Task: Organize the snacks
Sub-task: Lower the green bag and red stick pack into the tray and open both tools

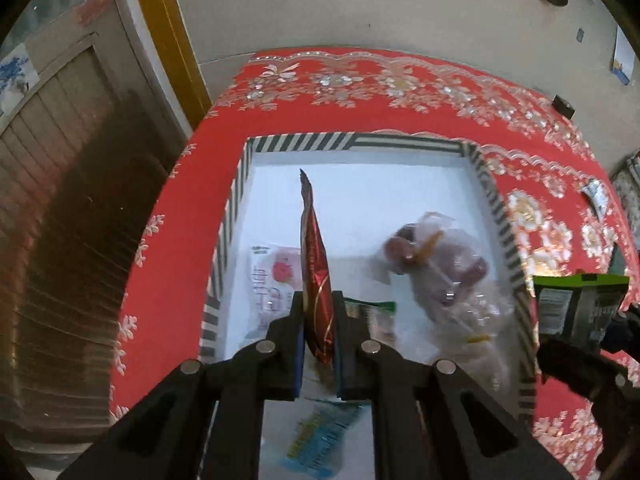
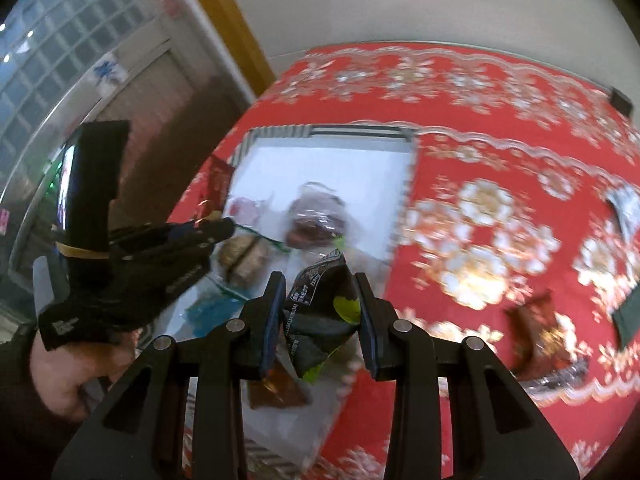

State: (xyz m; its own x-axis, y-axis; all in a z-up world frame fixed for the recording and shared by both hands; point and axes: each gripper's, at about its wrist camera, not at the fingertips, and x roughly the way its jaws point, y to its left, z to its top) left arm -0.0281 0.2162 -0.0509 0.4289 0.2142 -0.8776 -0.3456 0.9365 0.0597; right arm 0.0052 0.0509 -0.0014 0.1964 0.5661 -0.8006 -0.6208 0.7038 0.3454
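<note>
My left gripper (image 1: 318,320) is shut on a dark red foil snack packet (image 1: 316,276), held edge-on above a white box with a black-and-white striped rim (image 1: 496,208). In the box lie a clear bag of reddish snacks (image 1: 444,264), a pink-and-white packet (image 1: 272,280) and a blue packet (image 1: 320,436). My right gripper (image 2: 320,312) is shut on a black-and-green snack packet (image 2: 320,320), over the box's near right side (image 2: 400,200). That packet shows at the right edge of the left wrist view (image 1: 576,304). The left gripper also shows in the right wrist view (image 2: 192,236).
The box sits on a red table cloth with silver flowers (image 2: 500,168). A brown snack packet (image 2: 536,336) lies on the cloth to the right, with a dark flat item (image 2: 628,312) at the far right edge. A wooden cabinet (image 1: 60,208) stands left of the table.
</note>
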